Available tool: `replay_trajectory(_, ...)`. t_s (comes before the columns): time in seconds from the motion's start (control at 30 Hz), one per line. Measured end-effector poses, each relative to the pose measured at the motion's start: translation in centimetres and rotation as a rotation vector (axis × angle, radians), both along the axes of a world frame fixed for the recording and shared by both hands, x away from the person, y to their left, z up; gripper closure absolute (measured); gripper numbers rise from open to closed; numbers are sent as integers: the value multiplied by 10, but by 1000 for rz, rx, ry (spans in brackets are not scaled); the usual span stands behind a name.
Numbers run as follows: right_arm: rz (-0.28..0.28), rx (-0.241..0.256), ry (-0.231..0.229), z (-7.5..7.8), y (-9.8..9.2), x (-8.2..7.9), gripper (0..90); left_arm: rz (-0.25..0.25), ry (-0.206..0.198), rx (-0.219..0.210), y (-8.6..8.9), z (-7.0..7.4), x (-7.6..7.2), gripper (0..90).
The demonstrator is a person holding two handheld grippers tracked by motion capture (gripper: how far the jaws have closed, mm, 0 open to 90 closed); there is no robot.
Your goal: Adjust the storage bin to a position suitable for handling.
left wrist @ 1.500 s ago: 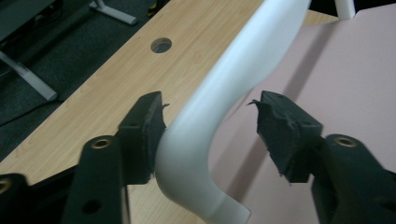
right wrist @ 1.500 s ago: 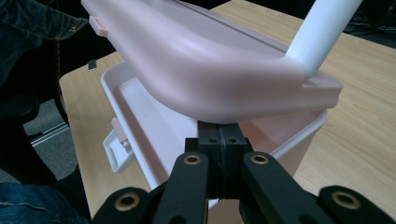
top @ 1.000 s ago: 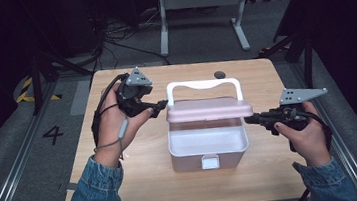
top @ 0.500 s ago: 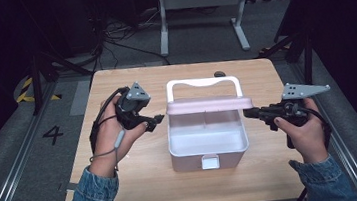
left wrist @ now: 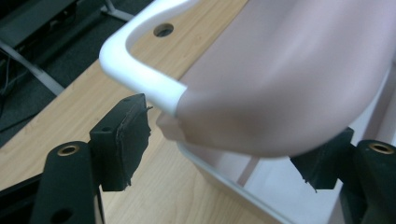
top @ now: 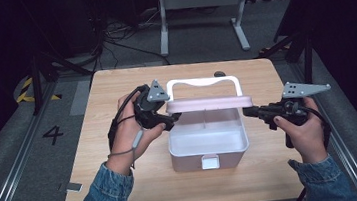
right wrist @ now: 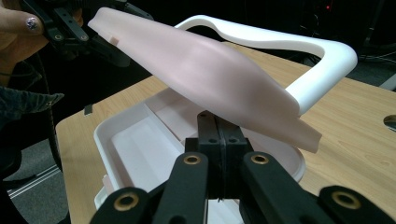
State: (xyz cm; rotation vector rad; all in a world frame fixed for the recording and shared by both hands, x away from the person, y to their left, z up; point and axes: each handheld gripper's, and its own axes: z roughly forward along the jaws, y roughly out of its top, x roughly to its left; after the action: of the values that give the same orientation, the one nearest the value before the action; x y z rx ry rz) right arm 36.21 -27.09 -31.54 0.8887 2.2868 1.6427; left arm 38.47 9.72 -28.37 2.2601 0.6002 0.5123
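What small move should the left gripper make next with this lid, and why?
Probably close the left gripper on the lid. Its jaws stand open around the lid's corner, while the right gripper, jaws together, supports the other end above the box.

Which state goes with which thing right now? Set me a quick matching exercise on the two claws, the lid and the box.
Things:
1. left claw
2. right claw
3. pink lid
4. white box

States:
a. jaws pressed together, just under one end of the lid
b. rests on the wooden table, uncovered, with a divider showing inside
c. jaws apart, one on each side of a lid corner
d. lifted above the box, with a white handle on it

Pairs: 1-c, 2-a, 3-d, 4-b
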Motion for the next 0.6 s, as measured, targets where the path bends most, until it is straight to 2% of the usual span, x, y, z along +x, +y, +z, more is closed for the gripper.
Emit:
replay_trajectory(0.07, 1, 4, -1, 1, 0, 0, 900, -9, -19, -5, -4, 2, -1, 307)
replay_trajectory(0.17, 3, 14, -9, 2, 0, 0, 900, -38, -61, -46, -5, 7, -2, 321)
replay_trajectory(0.27, 1, 21, -10, 3, 0, 0, 900, -39, -77, -36, -6, 8, -2, 340)
replay_trajectory(0.33, -2, 26, -10, 3, 1, 1, 900, -47, -82, -25, -7, 9, -2, 373)
replay_trajectory(0.43, 0, 27, -7, 4, 0, 1, 900, -58, -69, -34, -8, 9, -2, 500)
replay_trajectory(0.6, 1, 29, -4, 5, -1, -1, 855, -57, -82, -30, -8, 12, 1, 545)
